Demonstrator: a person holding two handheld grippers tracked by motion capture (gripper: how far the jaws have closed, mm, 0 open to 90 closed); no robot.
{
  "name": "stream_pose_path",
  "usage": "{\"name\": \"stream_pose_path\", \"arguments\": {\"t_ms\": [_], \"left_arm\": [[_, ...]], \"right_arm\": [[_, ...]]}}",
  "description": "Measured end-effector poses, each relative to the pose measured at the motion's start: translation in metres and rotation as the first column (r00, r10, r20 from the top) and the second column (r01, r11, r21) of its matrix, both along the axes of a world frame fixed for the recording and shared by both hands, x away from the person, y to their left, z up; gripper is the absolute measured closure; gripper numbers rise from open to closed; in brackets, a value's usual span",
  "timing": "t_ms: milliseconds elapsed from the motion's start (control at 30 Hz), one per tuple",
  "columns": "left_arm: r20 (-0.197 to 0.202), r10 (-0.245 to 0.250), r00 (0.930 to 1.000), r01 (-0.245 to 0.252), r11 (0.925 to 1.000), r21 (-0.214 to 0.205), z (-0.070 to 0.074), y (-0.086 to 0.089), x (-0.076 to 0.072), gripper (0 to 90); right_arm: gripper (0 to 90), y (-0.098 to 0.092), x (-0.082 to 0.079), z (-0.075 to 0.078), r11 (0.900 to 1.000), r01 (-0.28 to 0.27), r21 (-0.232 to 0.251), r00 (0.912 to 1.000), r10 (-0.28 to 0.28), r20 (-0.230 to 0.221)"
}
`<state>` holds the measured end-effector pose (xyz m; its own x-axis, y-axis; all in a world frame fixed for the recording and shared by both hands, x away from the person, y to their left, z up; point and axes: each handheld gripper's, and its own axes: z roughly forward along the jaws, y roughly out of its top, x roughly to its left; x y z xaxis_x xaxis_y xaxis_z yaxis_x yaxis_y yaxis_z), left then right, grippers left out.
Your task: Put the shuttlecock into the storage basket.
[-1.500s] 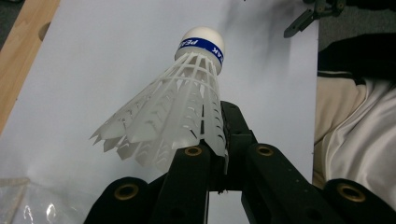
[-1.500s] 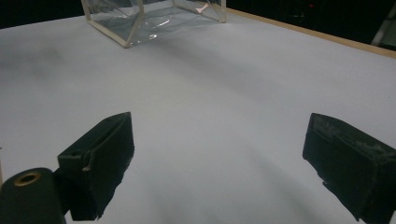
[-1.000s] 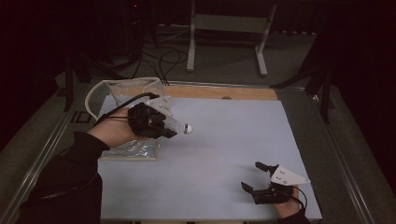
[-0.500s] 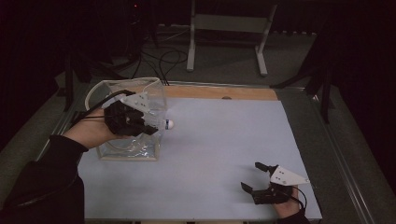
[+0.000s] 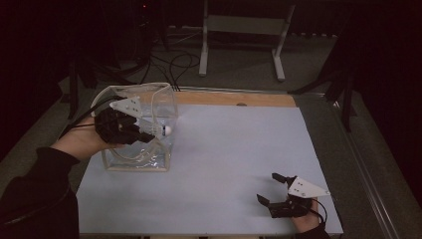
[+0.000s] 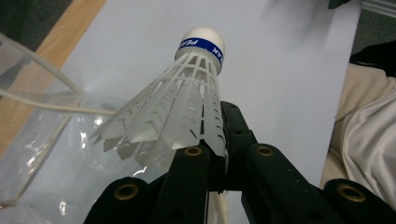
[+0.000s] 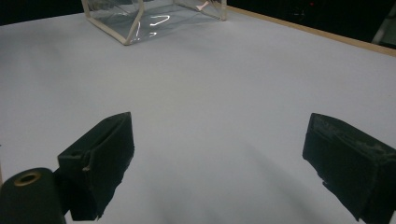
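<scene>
Far left of the high view: the person's dark sleeve (image 5: 35,199) came in from the bottom edge, w/ the left hand (image 5: 82,142) wrapped round the left gripper (image 5: 149,133). Its jaws were closed tight on a white shuttlecock (image 5: 161,131) – in the left gripper view the shuttlecock (image 6: 182,107) was pinched by the lower edge of its plastic skirt, cork tip w/ a blue band pointing up and away from the jaws. A black cable (image 5: 82,117) trailed back from the gripper toward the table's left edge.

The gripper & shuttlecock sat over the open top of a clear plastic bag (image 5: 159,107) w/ a pale rim, which stood upright on the left part of the light blue table (image 5: 234,149). Seen from above, the cork tip was at the bag's right wall – whether it was inside or just past the rim, can't tell. In the left gripper view the bag (image 6: 42,140) lay below and to the left of the skirt.

Mid table was bare blue surface, w/ a wooden strip (image 5: 234,98) along the far edge.

Right, near the front edge: the right gripper (image 5: 272,189) low on the table, jaws spread wide, nothing between them – the right gripper view showed only table surface in the gap, the bag (image 7: 140,16) well off at the far side
</scene>
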<state>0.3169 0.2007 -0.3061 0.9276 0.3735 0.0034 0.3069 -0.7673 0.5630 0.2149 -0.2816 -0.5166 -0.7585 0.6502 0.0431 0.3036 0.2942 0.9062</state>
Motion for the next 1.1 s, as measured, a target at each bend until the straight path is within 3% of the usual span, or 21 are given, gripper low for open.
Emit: {"name": "stream_pose_path", "arguments": {"t_ms": [433, 733, 1100], "left_arm": [[0.015, 0.063, 0.9979, -0.063, 0.9980, -0.005, 0.000, 0.030, -0.003, 90.0], [-0.007, 0.114, 0.9934, -0.114, 0.9935, 0.004, -0.011, 0.049, -0.003, 90.0], [-0.057, 0.090, 0.9943, -0.088, 0.9958, 0.026, -0.030, 0.046, -0.001, 90.0]], "right_arm": [[8.7, 0.001, 0.000, 0.000, 1.0000, 0.000, 0.001, 1.0000, 0.000, -0.005], [8.6, 0.001, 0.000, 0.000, 1.0000, 0.003, 0.000, 1.0000, -0.003, -0.006], [8.7, 0.001, 0.000, -0.001, 1.0000, 0.003, -0.003, 1.0000, -0.003, -0.006]]}}
